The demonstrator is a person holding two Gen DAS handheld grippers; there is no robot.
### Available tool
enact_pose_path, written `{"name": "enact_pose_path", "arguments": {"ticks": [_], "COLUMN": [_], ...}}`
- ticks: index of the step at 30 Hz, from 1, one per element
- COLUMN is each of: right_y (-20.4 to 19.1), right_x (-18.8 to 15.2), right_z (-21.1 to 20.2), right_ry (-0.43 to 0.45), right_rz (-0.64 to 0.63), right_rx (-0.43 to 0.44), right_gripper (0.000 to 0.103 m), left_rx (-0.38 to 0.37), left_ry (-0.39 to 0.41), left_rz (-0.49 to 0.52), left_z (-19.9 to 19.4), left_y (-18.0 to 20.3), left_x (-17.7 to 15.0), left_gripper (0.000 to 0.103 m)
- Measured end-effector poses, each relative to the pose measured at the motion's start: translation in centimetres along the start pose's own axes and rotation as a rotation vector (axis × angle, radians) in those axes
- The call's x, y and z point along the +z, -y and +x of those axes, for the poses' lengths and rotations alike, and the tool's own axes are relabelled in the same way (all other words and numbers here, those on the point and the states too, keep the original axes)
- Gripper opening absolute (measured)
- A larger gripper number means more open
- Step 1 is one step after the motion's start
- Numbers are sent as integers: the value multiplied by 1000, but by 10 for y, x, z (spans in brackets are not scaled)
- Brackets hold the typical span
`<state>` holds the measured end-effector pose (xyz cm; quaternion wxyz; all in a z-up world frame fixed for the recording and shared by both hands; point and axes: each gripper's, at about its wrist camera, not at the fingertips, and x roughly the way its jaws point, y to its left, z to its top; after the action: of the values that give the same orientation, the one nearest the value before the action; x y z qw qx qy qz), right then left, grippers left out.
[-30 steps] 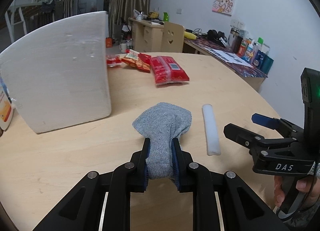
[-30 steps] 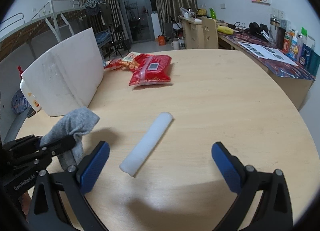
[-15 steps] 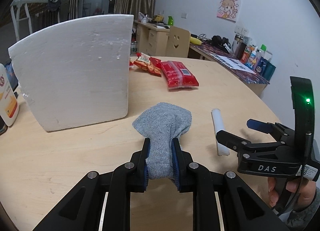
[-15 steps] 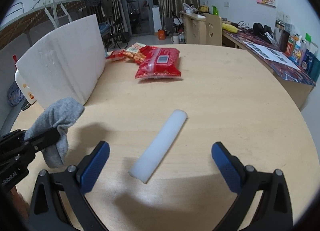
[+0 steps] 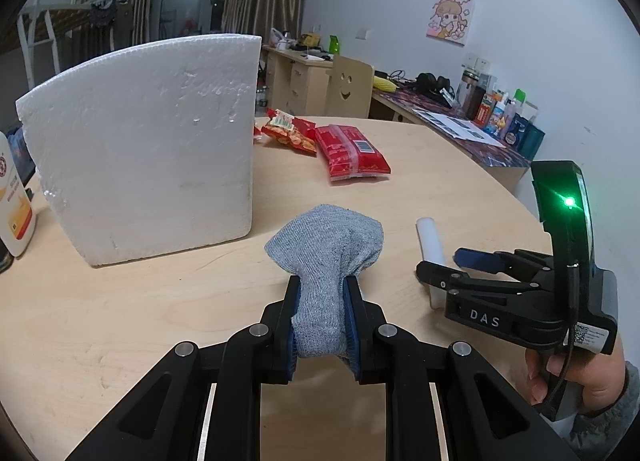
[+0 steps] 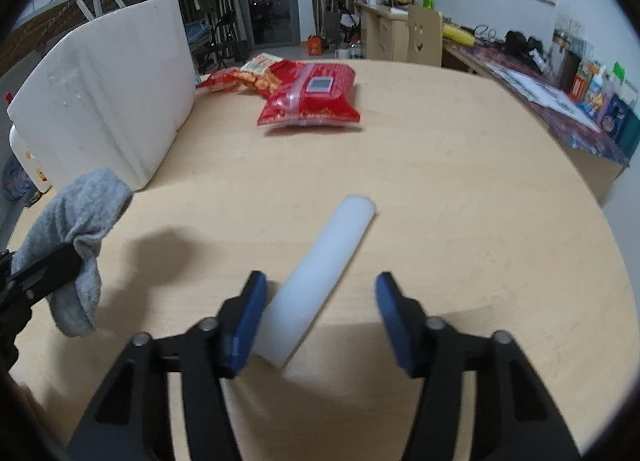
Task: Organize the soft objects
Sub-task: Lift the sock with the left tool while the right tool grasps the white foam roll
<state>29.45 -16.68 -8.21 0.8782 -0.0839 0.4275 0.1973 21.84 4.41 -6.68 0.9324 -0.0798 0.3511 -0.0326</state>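
My left gripper (image 5: 320,321) is shut on a grey sock (image 5: 326,245) and holds it above the round wooden table (image 5: 120,321). The sock also hangs at the left of the right wrist view (image 6: 76,221). A white foam stick (image 6: 324,273) lies on the table. My right gripper (image 6: 320,313) is open, and the near end of the stick sits between its blue pads, close to the left one. In the left wrist view the right gripper (image 5: 444,265) covers the near end of the foam stick (image 5: 430,237).
A big white foam block (image 5: 148,149) stands on the left side of the table. A red pack (image 6: 314,97) and a snack bag (image 6: 244,79) lie beyond the stick. A white bottle (image 5: 14,197) stands at the far left. Desks and a chair stand behind.
My right gripper has moved forward over the near end of the foam stick and its jaws have narrowed. My left gripper has kept hold of the sock, drifting slightly.
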Motion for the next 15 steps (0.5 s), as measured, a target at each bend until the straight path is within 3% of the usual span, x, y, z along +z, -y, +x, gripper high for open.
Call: {"name": "enact_pose_path", "arguments": {"ticks": [4, 7, 15], "right_y": [-4, -9, -7], "right_x": [1, 1, 0], "right_z": [0, -1, -1], "right_ry": [-5, -9, 2], "right_rz": [-5, -14, 32], "right_rx": [-9, 2, 18], "right_gripper": [50, 36, 28], "left_rx": [-5, -10, -24], "left_ry": [9, 12, 27], "left_rz": [-1, 0, 0], "left_z": [-3, -5, -13], "left_y": [-2, -3, -6], "left_x": [-1, -1, -3], "left_gripper": [21, 21, 21]}}
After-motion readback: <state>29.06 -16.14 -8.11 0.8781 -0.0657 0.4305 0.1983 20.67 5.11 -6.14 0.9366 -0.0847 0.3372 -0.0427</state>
